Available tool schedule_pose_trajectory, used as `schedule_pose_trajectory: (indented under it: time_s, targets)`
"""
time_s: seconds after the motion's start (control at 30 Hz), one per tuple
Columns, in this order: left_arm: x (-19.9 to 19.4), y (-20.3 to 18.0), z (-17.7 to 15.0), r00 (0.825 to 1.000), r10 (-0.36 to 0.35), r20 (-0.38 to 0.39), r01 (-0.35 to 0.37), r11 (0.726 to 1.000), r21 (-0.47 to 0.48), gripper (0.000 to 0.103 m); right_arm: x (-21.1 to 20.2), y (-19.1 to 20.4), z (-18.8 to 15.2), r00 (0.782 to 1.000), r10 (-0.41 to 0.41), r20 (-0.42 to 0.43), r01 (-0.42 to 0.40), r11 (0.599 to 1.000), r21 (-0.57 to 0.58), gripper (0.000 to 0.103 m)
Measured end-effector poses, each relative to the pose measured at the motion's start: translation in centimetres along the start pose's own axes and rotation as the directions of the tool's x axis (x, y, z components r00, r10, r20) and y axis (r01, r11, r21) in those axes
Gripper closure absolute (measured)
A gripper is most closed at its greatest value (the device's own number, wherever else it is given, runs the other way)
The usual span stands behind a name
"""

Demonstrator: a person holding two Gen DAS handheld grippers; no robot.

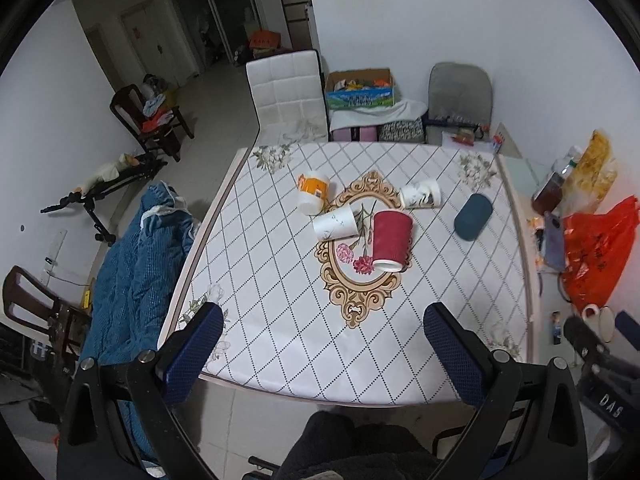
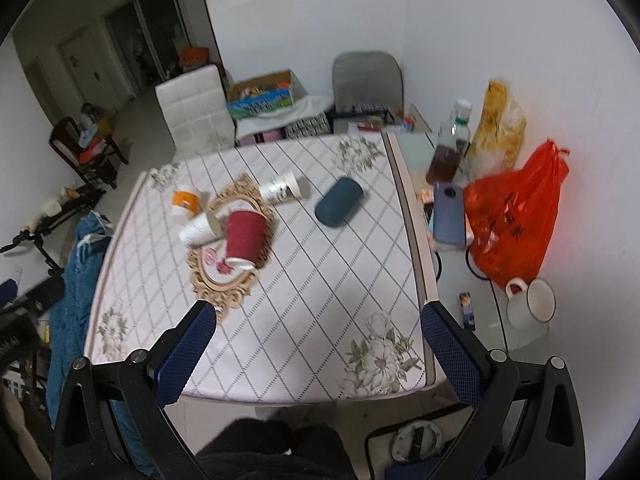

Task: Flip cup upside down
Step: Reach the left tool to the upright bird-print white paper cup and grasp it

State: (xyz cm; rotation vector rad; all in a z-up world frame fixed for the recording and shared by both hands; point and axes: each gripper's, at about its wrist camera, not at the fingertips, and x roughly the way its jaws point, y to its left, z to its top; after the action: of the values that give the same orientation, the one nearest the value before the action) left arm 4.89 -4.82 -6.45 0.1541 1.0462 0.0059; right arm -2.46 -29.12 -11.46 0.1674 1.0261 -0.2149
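Red ribbed cup [image 1: 391, 240] sits near the middle of the table [image 1: 400, 360], on the ornate gold frame print, rim down and base up as far as I can tell, leaning a little; in the right wrist view [image 2: 245, 239] its white rim looks slightly lifted on one side, though blur makes that uncertain. So this one reads as already flipped, or near enough. Three more paper cups lie on their sides close by: a plain white cup [image 1: 335, 222] just beside the red one, possibly touching it; an orange-and-white cup [image 1: 313, 192] behind that; and a white printed cup [image 1: 420, 196] a little apart toward the far right. Which cup the task means is not clear, so if all count, three are not yet done. A dark teal case [image 1: 473, 216] lies to the right of the cups, clear of them. Left gripper [image 1: 324, 344] hangs over the near table edge with jaws spread wide and nothing between them, well short of the cups. Right gripper [image 2: 320, 340] is the same: wide apart, empty, over the near edge. Beyond the table's right edge sit an orange plastic bag [image 2: 516, 216], a bottle [image 2: 450, 148] and a white mug [image 2: 530, 302], none involved. Judgement: at most one flip done, no grasp under way.
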Motion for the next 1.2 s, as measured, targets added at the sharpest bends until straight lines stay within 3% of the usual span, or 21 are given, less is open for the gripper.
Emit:
schedule_pose_trajectory:
  time_s: [0.2,0.43,0.67,0.8,0.93,1.03,1.2]
  targets:
    - [5.0,-2.2,1.8,0.997,0.003,-0.078,0.001,0.999,0.045,0.000,6.2,-1.7,-0.6,0.994,-0.027,-0.107,0.028,1.000,0.014,0.000]
    - [11.6,-5.8,5.6,0.988,0.006,-0.153,0.016,0.989,0.144,0.000,13.8,-3.0,-1.0,0.971,-0.065,-0.231,0.078,0.996,0.048,0.000]
    - [17.9,-10.3,10.9,0.977,0.004,-0.213,0.051,0.966,0.253,0.000,20.7,-4.1,-0.9,0.928,-0.105,-0.359,0.141,0.987,0.075,0.000]
    - [22.0,-13.1,14.1,0.976,0.033,-0.214,0.045,0.936,0.349,0.000,24.5,-5.1,-0.8,0.897,-0.112,-0.428,0.170,0.980,0.100,0.000]
    - [26.5,-15.9,16.5,0.976,0.077,-0.205,0.033,0.875,0.483,0.000,28.2,-5.9,-0.4,0.868,-0.116,-0.483,0.196,0.973,0.119,0.000]
    - [29.8,-18.1,17.4,0.976,0.117,-0.185,0.018,0.798,0.602,0.000,30.9,-6.2,0.0,0.848,-0.117,-0.516,0.213,0.969,0.129,0.000]
    - [35.0,-21.4,17.5,0.973,0.157,-0.171,0.031,0.645,0.763,0.001,34.6,-6.7,0.7,0.818,-0.118,-0.563,0.239,0.960,0.146,0.000]
